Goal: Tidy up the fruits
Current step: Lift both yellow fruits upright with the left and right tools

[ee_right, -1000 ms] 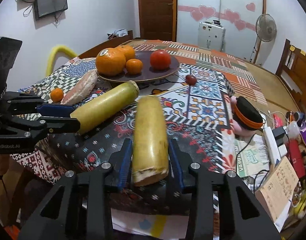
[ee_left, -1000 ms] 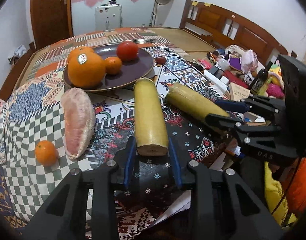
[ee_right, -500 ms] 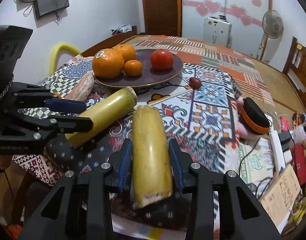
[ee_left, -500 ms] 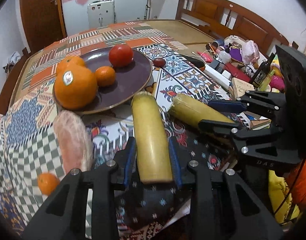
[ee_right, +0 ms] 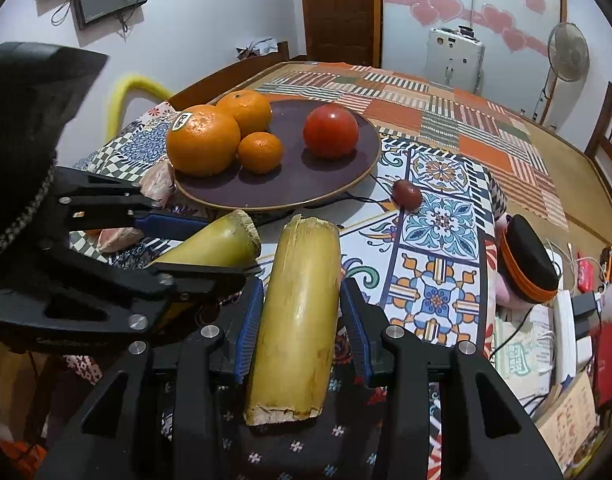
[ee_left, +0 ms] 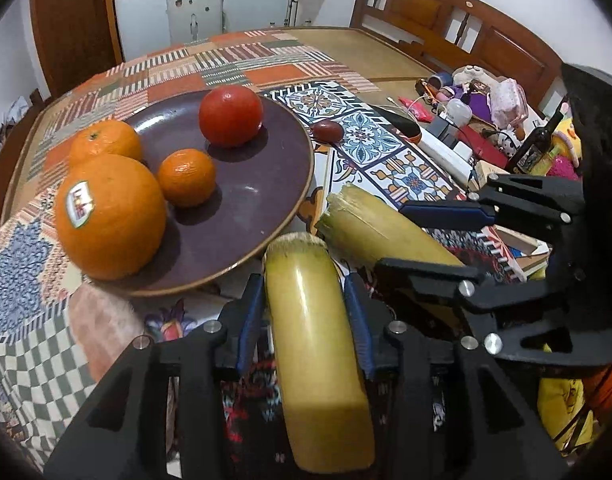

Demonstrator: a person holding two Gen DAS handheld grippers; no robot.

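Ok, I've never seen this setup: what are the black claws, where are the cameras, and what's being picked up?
There is no robot. A person holds a two-finger gripper in each hand, and a fisheye camera on each looks along its fingers. One picture is taken from the left gripper, the other from the right gripper. Each picture also shows the other gripper off to one side. On the cloth sits a plate with three oranges and a red fruit. Near it lie a small dark fruit and a pink peeled piece. Each gripper straddles a yellow stalk: the left stalk and the right stalk. The left jaws have just been opening, with the stalk between them. I cannot tell whether the pads press.
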